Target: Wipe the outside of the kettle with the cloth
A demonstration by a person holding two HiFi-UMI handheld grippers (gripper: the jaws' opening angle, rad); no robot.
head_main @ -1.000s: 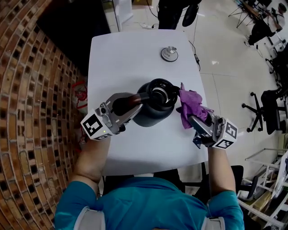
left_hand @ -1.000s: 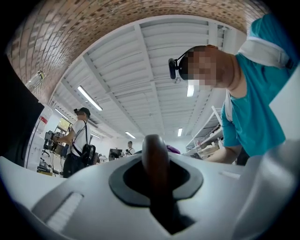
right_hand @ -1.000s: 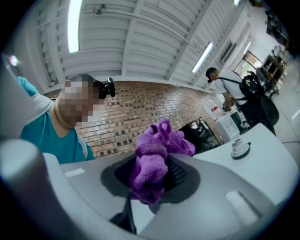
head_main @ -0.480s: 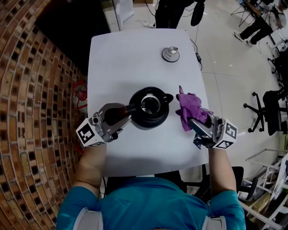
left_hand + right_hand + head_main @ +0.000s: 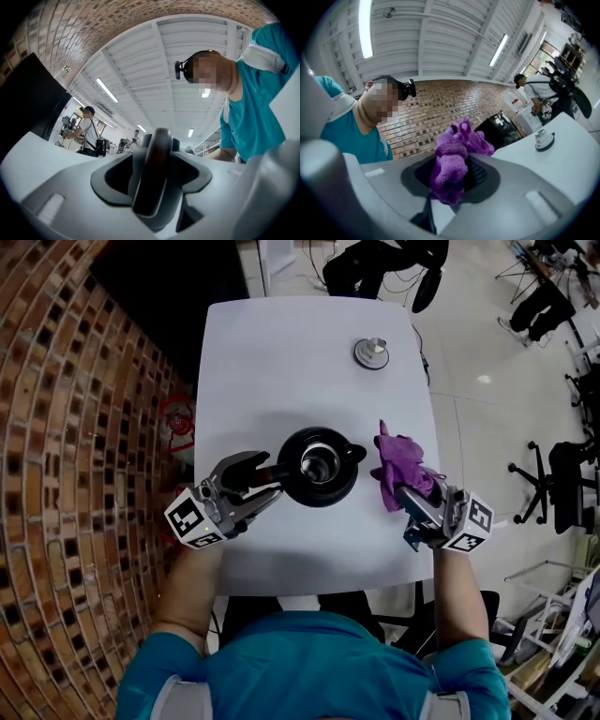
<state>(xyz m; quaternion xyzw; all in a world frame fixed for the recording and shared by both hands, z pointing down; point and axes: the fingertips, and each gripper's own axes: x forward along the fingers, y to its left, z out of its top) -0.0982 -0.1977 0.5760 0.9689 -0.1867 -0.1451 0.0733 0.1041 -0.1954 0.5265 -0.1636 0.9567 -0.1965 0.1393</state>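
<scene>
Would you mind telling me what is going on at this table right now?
A person at a white table holds a gripper in each hand. The left gripper has just been opening its jaws; they stand apart around the kettle's handle without pressing it. The right gripper is shut on a purple cloth, held beside the kettle on its spout side. The kettle stands upright and open; what looks like its lid sits farther back.

The head view looks steeply down on the table (image 5: 281, 352), the left gripper (image 5: 266, 479) and the right gripper (image 5: 398, 491), while each gripper view peers closely along its own jaws, tilted upward, sharing the kettle (image 5: 330, 491) at the left gripper and the cloth (image 5: 401, 460) at the right.
</scene>
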